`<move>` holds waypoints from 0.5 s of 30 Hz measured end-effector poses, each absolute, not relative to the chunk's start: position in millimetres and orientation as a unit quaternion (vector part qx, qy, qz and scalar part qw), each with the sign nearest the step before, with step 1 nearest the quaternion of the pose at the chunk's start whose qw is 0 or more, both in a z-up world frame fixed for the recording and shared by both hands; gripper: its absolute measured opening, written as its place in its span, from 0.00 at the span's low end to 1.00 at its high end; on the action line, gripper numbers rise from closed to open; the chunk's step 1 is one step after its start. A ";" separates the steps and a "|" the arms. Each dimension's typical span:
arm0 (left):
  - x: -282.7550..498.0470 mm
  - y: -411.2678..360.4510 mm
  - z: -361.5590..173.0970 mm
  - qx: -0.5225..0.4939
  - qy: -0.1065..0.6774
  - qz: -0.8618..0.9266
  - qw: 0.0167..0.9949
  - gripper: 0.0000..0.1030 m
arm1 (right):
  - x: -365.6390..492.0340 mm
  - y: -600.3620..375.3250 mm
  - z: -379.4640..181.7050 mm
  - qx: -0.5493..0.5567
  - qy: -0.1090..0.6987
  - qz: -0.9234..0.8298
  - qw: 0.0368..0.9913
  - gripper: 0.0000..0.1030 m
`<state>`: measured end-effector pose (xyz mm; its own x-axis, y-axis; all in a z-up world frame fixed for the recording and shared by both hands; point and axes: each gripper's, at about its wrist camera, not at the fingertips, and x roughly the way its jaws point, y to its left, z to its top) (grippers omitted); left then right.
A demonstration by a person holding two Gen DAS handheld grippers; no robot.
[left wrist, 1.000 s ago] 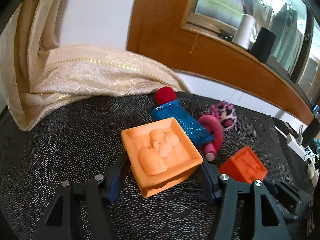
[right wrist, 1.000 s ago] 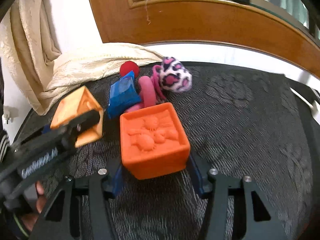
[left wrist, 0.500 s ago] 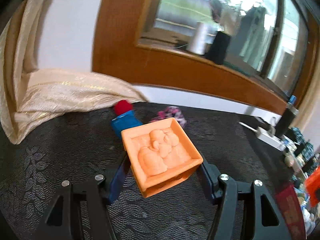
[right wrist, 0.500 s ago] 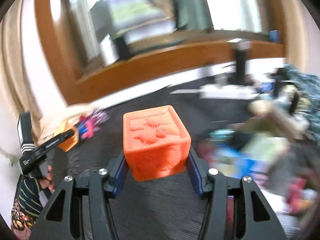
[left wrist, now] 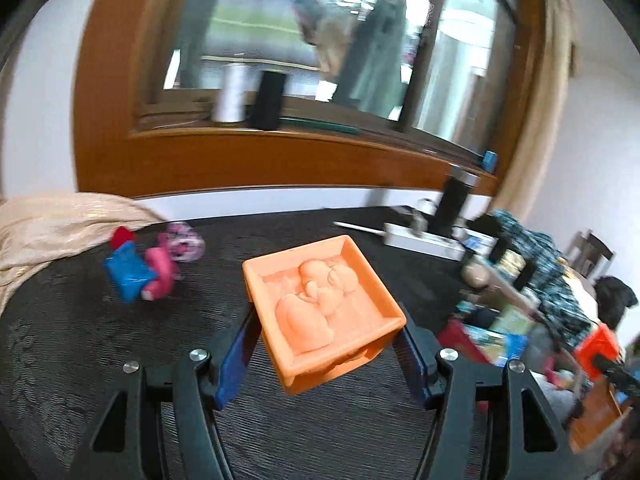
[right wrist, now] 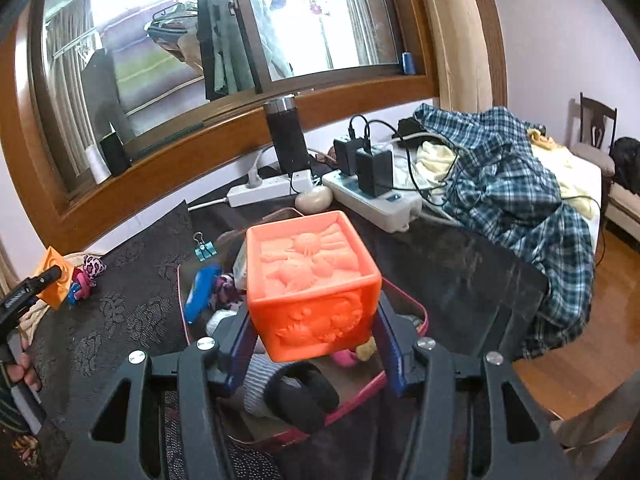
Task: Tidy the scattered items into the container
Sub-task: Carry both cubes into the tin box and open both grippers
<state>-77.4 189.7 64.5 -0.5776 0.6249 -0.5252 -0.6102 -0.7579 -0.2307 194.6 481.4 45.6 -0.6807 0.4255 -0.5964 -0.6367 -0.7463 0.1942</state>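
Cubes (left wrist: 324, 312) (right wrist: 312, 284) clamped between jaws

text: none legible | labels: none | numbers: none | signs: none

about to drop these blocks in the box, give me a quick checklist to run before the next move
1. Right hand-held gripper shut on the orange-red block: ok.
2. Left hand-held gripper shut on the light orange block: ok.
3. Orange-red block above the pink-rimmed box: ok.
4. Free room inside the box: cannot tell, it already holds toys.
5. Light orange block over the box: not ok, dark tablecloth lies below it.
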 end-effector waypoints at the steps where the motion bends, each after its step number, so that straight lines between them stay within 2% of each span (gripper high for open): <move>1: -70.5 195.3 67.4 -0.298 -0.009 0.886 0.356 0.64 | 193.6 482.5 43.6 -0.269 0.199 0.895 0.294 0.56; 15: 17.0 317.5 77.6 -0.301 0.036 0.807 0.507 0.65 | 189.9 497.6 22.0 -0.289 0.183 0.893 0.293 0.56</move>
